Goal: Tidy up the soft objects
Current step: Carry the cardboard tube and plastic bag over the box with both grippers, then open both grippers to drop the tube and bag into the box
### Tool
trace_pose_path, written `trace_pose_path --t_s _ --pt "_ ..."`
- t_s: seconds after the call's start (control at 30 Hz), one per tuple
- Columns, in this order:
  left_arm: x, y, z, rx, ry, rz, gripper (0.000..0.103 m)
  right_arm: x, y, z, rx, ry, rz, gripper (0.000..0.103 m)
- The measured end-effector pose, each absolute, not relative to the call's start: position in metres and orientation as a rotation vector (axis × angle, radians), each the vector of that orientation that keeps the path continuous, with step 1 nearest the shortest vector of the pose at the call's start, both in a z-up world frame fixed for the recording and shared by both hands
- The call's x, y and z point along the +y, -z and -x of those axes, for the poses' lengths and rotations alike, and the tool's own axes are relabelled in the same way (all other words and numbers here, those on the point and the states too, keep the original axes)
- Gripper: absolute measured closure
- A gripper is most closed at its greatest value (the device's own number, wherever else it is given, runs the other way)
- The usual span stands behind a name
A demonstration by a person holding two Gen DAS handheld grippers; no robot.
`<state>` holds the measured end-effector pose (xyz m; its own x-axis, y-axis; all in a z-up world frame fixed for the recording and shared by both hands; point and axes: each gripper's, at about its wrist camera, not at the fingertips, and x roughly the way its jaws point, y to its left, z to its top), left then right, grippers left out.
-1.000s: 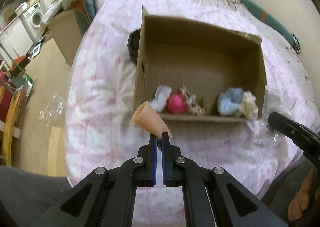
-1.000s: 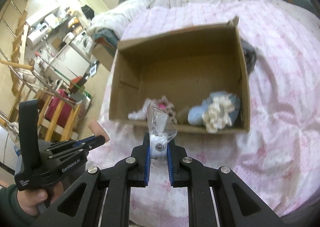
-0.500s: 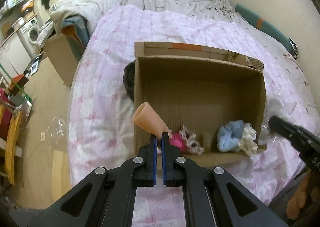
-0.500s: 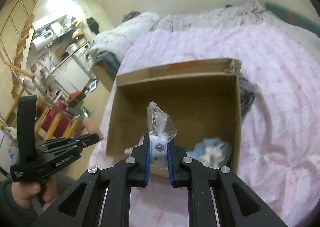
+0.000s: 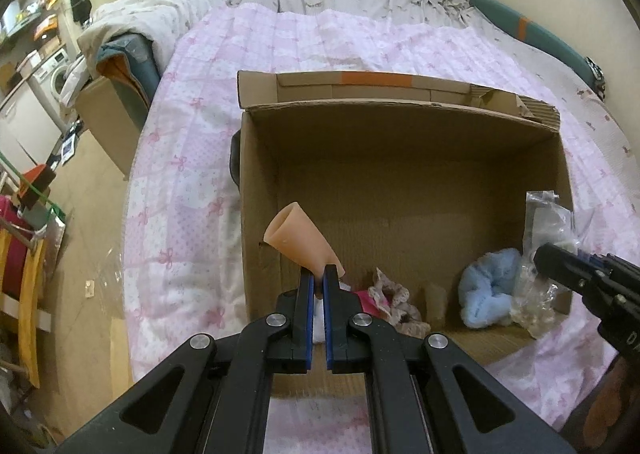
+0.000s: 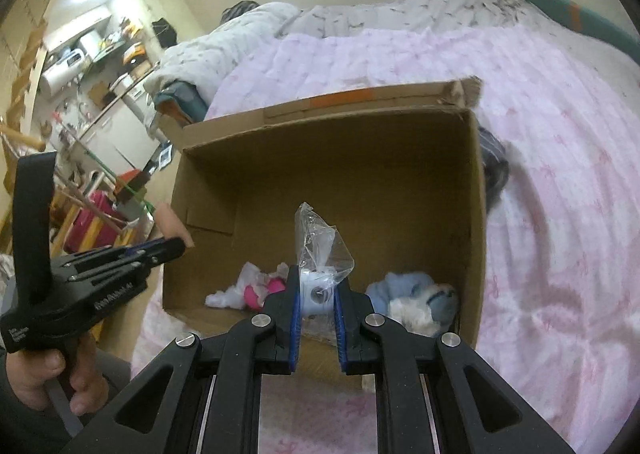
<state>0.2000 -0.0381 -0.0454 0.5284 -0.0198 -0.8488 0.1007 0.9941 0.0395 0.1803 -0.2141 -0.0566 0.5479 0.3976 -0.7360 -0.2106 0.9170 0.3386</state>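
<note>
2 items are ready to drop: your left tool [image 5: 316,286] pinches the cone [image 5: 298,242], your right tool [image 6: 316,294] clamps the bag [image 6: 320,250], both over the box [image 6: 474,214]. Next, open each to release inside.

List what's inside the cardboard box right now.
Cardboard box holds a blue fluffy piece, a pink item, white fabric and a lacy piece. The claws cover part of the floor.
</note>
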Motion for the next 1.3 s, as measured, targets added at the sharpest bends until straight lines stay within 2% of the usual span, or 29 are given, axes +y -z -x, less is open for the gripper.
trace_pose_path --t_s 0.37,1.0,1.07,1.2,1.23,1.3 --pt "-0.040 0.063 -0.202 1.030 0.109 -0.071 0.098 -0.207 0.083 -0.185 0.991 -0.358 -0.260 0.087" --pt "-0.046 0.075 -0.202 1.049 0.143 -0.082 0.097 -0.205 0.085 -0.193 1.000 -0.307 -0.245 0.087" --pt "-0.047 0.076 -0.202 1.054 0.154 -0.080 0.093 -0.205 0.085 -0.193 0.999 -0.308 -0.244 0.087" --pt "-0.049 0.079 -0.203 1.071 0.161 -0.073 0.091 -0.204 0.087 -0.192 1.001 -0.303 -0.227 0.087" --pt "-0.049 0.079 -0.203 1.074 0.166 -0.069 0.086 -0.203 0.087 -0.193 1.005 -0.302 -0.224 0.087" --pt "-0.050 0.078 -0.201 1.066 0.165 -0.075 0.069 -0.202 0.087 -0.194 1.007 -0.299 -0.225 0.087"
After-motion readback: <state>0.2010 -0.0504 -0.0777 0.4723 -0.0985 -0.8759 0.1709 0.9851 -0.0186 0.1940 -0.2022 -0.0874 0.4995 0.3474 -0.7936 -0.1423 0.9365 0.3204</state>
